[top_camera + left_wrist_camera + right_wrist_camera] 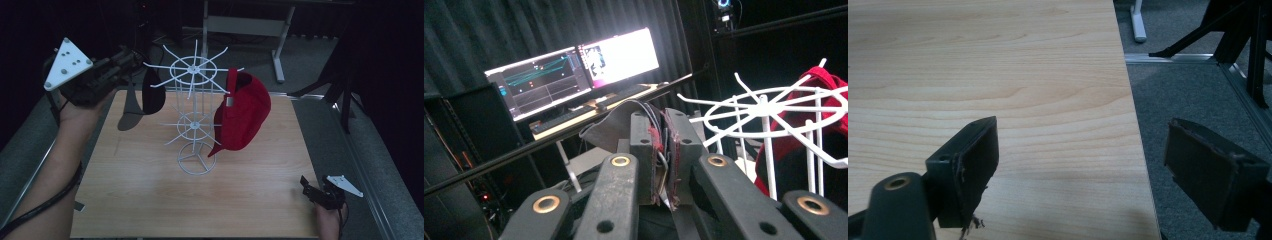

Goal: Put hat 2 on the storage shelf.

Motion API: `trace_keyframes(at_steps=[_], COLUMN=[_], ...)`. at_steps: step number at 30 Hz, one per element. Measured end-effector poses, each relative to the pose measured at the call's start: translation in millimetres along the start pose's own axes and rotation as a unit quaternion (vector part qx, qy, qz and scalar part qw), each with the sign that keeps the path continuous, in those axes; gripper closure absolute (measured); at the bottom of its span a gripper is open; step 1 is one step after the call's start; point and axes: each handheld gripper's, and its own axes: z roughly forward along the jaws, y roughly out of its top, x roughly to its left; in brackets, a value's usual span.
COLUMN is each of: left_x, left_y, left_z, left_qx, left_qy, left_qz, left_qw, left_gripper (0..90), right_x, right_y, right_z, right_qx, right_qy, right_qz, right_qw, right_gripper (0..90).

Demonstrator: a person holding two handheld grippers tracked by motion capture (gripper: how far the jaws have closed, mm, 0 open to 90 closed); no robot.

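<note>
While the left gripper (131, 59) clamps the dark cap (151, 92), seemingly by its back strap, it holds it high at the rack's (194, 75) far-left prongs for hanging. Near right, the right gripper (311, 190) rests, jaws apart.

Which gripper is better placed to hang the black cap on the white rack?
Left. The left gripper already pinches the black cap beside the rack. The right gripper sits open at the table's near corner.
</note>
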Motion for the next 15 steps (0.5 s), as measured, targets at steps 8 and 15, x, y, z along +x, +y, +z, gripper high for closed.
trace_keyframes(at_steps=[8,15], left_x=[-4.1,-17.6], left_y=[6.4,6.9], left_z=[6.8,9.0], left_qx=[-0.011,-0.009], left_qy=[-0.014,-0.041], left_qz=[-0.007,0.004], left_qw=[0.9998,0.9991], left_gripper=[85.0,85.0], right_x=[-0.1,-0.6], right_y=[0.2,0.2], right_z=[0.6,0.7], right_qx=[0.002,0.003], right_qy=[0.000,0.001], right_qz=[-0.001,0.002], right_qw=[1.0000,1.0000], right_gripper=[14.4,14.4])
